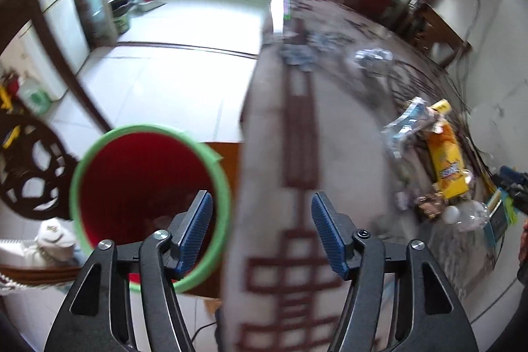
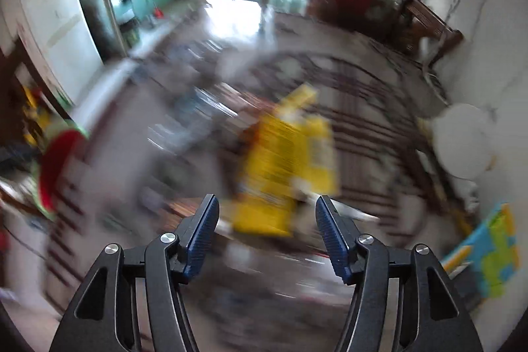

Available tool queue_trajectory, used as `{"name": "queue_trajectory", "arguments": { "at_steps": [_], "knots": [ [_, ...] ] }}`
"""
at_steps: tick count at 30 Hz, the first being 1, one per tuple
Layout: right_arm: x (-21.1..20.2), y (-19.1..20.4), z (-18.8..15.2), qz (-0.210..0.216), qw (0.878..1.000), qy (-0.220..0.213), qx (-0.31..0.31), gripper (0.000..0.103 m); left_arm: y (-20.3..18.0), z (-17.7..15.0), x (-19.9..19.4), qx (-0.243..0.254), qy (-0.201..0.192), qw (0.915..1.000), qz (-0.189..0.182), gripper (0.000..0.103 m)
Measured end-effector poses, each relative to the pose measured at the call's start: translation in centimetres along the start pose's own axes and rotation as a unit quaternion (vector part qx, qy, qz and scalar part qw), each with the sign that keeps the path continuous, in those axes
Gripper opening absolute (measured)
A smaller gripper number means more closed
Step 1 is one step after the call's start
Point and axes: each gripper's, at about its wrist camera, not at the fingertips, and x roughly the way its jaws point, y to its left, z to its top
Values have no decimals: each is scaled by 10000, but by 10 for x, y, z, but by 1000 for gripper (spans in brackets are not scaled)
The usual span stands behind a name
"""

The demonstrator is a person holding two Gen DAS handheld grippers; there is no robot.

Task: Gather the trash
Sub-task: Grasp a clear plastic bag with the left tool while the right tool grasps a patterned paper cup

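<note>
blue ribbed pads of my left gripper (image 1: 262, 230) sit closest to the lens, spread wide with nothing between them; it is released and empty. just beyond its left finger stands the red bin with the green rim (image 1: 150, 207), set beside the table edge and lower than the tabletop. inside of the bin looks dark red; whether anything lies in it i cannot tell.

my right gripper (image 2: 267, 230) is likewise released, jaws apart, nothing held. its view is heavily smeared, so detail is poor. ahead of its fingers, near but not between them, lies the yellow carton (image 2: 283, 167) on the patterned tablecloth (image 1: 330, 127).

from the left wrist view the trash is grouped on the right part of the table: the same carton, a crumpled clear wrapper (image 1: 404, 126) touching it, a clear plastic bottle (image 1: 468, 215) near the table edge, and more crumpled clear plastic (image 1: 373, 56) farther back.

judgement: the step in hand is the reach for the next piece, most likely the carton, with the right gripper. next move calls for bringing the jaws astride the carton's narrow side, clamping firmly, then carrying it across to the bin. risk: the wrapper touching it may drag along.
</note>
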Motion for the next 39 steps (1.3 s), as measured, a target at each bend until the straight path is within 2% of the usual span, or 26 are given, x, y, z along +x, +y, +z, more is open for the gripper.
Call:
{"name": "queue_trajectory", "arguments": {
  "at_steps": [3, 5, 10, 16, 18, 20, 21, 22, 29, 32, 33, 34, 37, 38, 39],
  "knots": [
    [24, -30, -10, 78, 9991, 318, -267, 61, -40, 7, 11, 150, 1, 9999, -59, 67],
    [35, -43, -12, 282, 9981, 344, -429, 61, -67, 12, 21, 264, 19, 9996, -102, 68],
    [66, -52, -13, 324, 9919, 454, -1143, 61, -130, 27, 49, 532, 120, 9983, -195, 73],
    [99, -53, -13, 465, 9851, 673, -1516, 61, -182, 43, 81, 838, 285, 9961, 14, 75],
    [103, -59, -14, 642, 9870, 561, -1365, 60, -187, 47, 87, 777, 347, 9964, 43, 75],
    [104, -71, -14, 916, 9895, 481, -1013, 49, -185, 48, 93, 576, 428, 9974, 70, 75],
    [104, -78, -15, 1066, 9902, 418, -795, 38, -183, 49, 95, 529, 461, 9975, 117, 75],
    [104, -84, -15, 1170, 9904, 384, -622, 20, -183, 49, 96, 527, 476, 9973, 164, 75],
    [89, -106, -28, 1603, 9868, -16, 234, 18, -185, 54, 115, 284, 571, 9979, -70, 75],
    [83, -108, -29, 1651, 9853, -121, 429, 18, -183, 57, 131, 53, 694, 9976, -15, 74],
    [83, -110, -29, 1665, 9848, -134, 476, 18, -182, 58, 134, 11, 648, 9979, 6, 70],
    [82, -110, -29, 1701, 9838, -136, 541, 18, -183, 59, 133, 23, 547, 9985, 34, 59],
    [82, -112, -30, 1793, 9813, -151, 689, 18, -179, 62, 134, -18, 520, 9986, -22, 35],
    [80, -111, -31, 1806, 9808, -164, 724, 18, -178, 63, 133, -6, 531, 9986, -33, 32],
    [77, -110, -32, 1806, 9805, -184, 756, 18, -176, 62, 131, 10, 543, 9985, -36, 17]
  ]
}}
